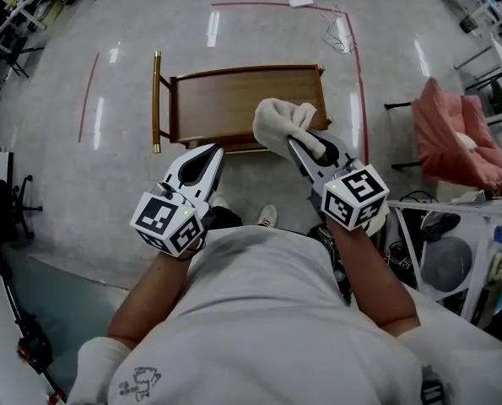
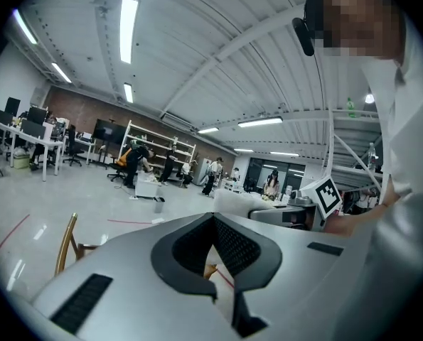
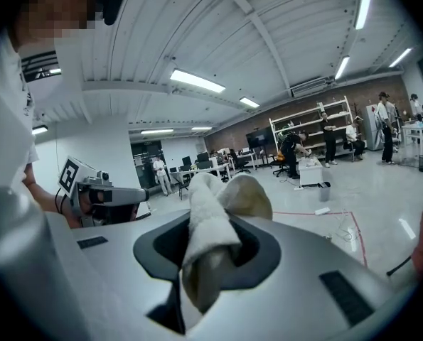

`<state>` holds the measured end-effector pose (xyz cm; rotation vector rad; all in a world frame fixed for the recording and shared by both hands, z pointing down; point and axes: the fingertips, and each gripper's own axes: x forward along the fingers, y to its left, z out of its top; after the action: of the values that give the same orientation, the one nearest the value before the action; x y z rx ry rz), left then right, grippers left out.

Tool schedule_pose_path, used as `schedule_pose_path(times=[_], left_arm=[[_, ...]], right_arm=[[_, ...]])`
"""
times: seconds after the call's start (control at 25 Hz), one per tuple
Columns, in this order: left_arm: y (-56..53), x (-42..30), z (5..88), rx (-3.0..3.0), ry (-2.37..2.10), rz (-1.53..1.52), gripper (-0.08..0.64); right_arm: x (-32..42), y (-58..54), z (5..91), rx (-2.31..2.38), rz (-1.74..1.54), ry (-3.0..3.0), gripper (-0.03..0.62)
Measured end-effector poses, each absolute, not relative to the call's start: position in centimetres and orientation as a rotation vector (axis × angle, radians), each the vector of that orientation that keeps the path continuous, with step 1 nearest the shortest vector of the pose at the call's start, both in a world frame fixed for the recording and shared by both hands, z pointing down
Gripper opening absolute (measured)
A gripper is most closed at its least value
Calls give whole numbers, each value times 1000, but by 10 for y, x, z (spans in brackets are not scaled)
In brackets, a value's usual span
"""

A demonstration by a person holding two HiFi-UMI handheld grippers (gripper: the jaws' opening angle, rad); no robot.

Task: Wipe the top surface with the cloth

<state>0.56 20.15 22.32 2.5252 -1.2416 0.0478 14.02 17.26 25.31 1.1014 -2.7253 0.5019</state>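
A small wooden table (image 1: 234, 99) with a brass handle bar (image 1: 156, 101) on its left stands on the floor in front of me in the head view. My right gripper (image 1: 296, 144) is shut on a cream cloth (image 1: 284, 122), held bunched over the table's near right edge. In the right gripper view the cloth (image 3: 210, 234) fills the gap between the jaws and sticks out past them. My left gripper (image 1: 216, 152) hangs shut and empty just before the table's near edge; in the left gripper view its fingertips (image 2: 212, 218) meet.
Red tape lines (image 1: 358, 70) mark the floor around the table. A pink padded chair (image 1: 458, 139) stands at the right, with a white rack (image 1: 453, 226) of items below it. A loose cable (image 1: 339, 32) lies beyond the table. Black stands (image 1: 10, 201) are at the left.
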Motion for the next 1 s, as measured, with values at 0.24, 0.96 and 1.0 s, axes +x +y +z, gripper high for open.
schedule_pose_path(times=[0.24,0.96,1.0], left_arm=[[234,-17,213,2543,-1211,30,8],[333,-133,206,2598,-1131,21,7],[335,-136,205,2603,-1126,20,8]], right_arm=[[102,217,233,1158,470,-2771,89],[-44,323,220,1238,395,-2804,87],[-48,325,218,1239,387,-2804,87]])
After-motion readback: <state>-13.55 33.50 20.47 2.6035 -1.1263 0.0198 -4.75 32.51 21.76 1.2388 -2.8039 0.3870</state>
